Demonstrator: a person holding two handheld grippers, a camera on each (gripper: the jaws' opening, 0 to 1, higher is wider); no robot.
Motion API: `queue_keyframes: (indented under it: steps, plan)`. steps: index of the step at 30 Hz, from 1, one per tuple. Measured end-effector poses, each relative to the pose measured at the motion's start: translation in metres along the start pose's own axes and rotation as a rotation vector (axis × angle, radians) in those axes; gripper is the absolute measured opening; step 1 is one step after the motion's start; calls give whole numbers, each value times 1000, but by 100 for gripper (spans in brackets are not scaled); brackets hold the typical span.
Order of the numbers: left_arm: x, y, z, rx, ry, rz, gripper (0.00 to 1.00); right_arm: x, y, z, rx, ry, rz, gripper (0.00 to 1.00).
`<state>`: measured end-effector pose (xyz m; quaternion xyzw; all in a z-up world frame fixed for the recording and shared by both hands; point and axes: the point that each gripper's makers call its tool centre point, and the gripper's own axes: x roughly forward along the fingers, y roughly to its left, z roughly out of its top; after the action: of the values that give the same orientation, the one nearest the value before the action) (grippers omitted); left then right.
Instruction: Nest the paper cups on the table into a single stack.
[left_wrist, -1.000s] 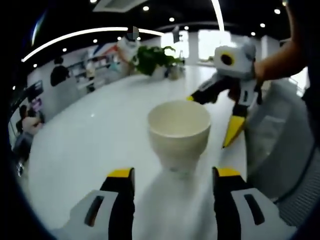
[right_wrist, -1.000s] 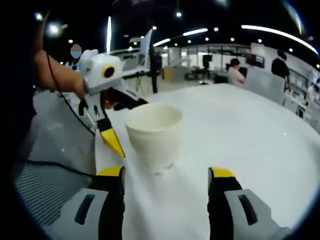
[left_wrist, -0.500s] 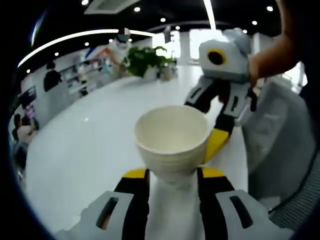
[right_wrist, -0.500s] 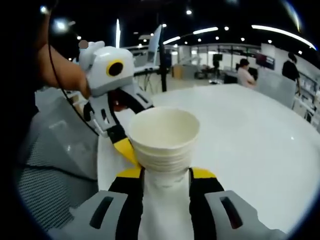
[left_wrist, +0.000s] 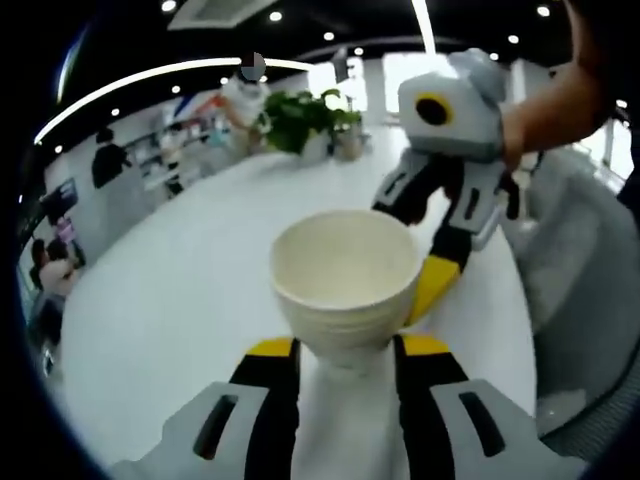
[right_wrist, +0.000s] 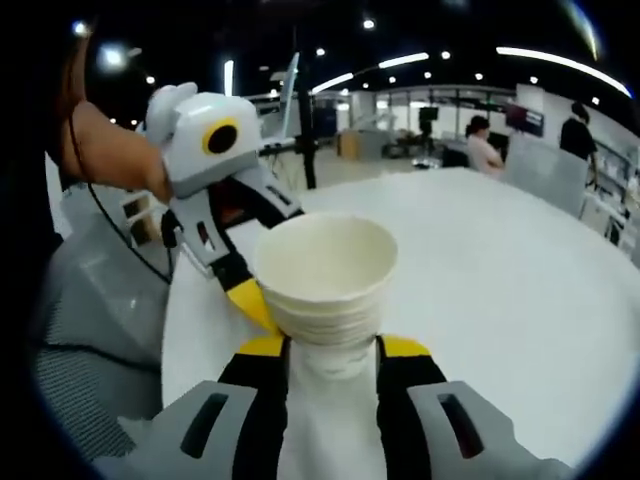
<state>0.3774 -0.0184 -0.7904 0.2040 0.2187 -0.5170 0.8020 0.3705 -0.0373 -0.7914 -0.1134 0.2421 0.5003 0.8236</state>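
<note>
A cream paper cup (left_wrist: 345, 275) stands upright on the white table (left_wrist: 170, 300), mouth open and empty. My left gripper (left_wrist: 345, 350) is shut on its lower part. In the right gripper view the cup (right_wrist: 325, 275) shows several nested rims, so it is a stack, and my right gripper (right_wrist: 330, 350) is shut on its base. It looks like the same stack held from two sides. The right gripper's yellow fingertip (left_wrist: 433, 285) touches the cup's right side. The left gripper's yellow fingertip (right_wrist: 250, 300) lies against the cup's left side.
A person's arm (left_wrist: 555, 100) holds the right gripper. A grey chair (left_wrist: 585, 290) stands off the table's edge, its mesh (right_wrist: 85, 390) also visible. A potted plant (left_wrist: 305, 115) sits at the far end. Bare table (right_wrist: 510, 290) stretches to the right.
A second ago both grippers stood open short of the cup. They have moved in and shut on its lower part; in the last half second almost nothing shifted.
</note>
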Motion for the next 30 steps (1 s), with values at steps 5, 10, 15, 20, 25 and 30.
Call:
queue_keyframes:
  steps: [5, 10, 15, 20, 25, 30]
  plan:
    - [9, 31, 8, -12, 5, 5, 35, 9, -28, 14, -22, 0, 1, 30]
    - [19, 52, 7, -39, -2, -2, 35, 24, -50, 17, 2, 6, 9, 30]
    - [33, 74, 7, -53, 2, 1, 35, 33, -72, 21, -25, 32, -8, 30]
    - [42, 96, 14, -44, -3, 14, 35, 39, -94, 30, -51, 37, -31, 31]
    - [49, 109, 18, -44, -2, 13, 35, 43, -109, 31, -25, 42, -43, 31]
    - [55, 104, 10, -30, 26, -3, 34, 46, -107, 21, -30, 61, -51, 31]
